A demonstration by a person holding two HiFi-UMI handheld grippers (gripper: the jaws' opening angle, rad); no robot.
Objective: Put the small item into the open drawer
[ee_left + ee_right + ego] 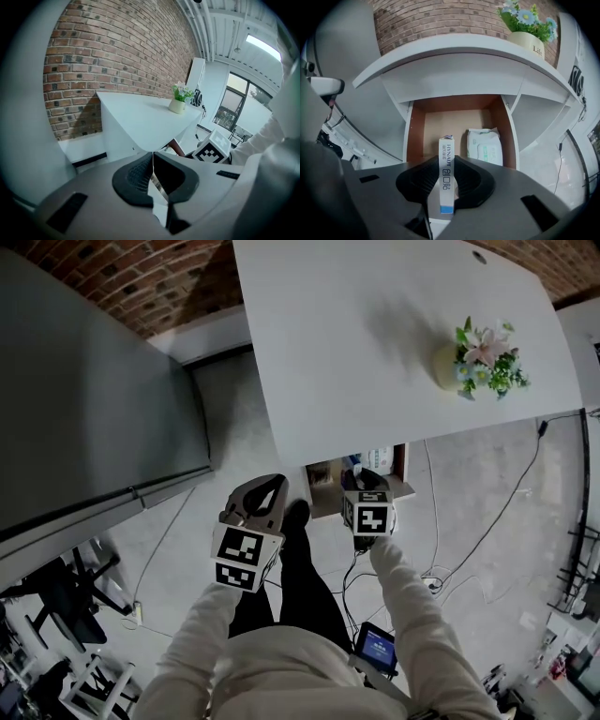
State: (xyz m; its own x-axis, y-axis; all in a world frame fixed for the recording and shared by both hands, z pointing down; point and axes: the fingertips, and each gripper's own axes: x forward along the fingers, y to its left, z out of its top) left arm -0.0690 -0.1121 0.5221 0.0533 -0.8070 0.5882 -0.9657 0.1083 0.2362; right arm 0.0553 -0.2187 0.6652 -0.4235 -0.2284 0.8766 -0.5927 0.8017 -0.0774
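Observation:
A slim white box (446, 173) with a blue end stands upright between the jaws of my right gripper (446, 161), which is shut on it. Just beyond it lies the open drawer (410, 136), with brown wooden walls, under the white table (375, 343). A pack of wet wipes (484, 146) lies at the drawer's right side. In the head view the right gripper (367, 486) is at the drawer (323, 488) below the table's edge. The left gripper (265, 498) hangs to its left over the floor. Its pads (140, 176) meet with nothing held.
A pot of flowers (483, 362) stands at the table's right end. A grey cabinet (84, 399) fills the left, and a brick wall (108, 61) is behind. Cables (487, 521) run across the floor on the right. Black chairs (66, 606) stand at lower left.

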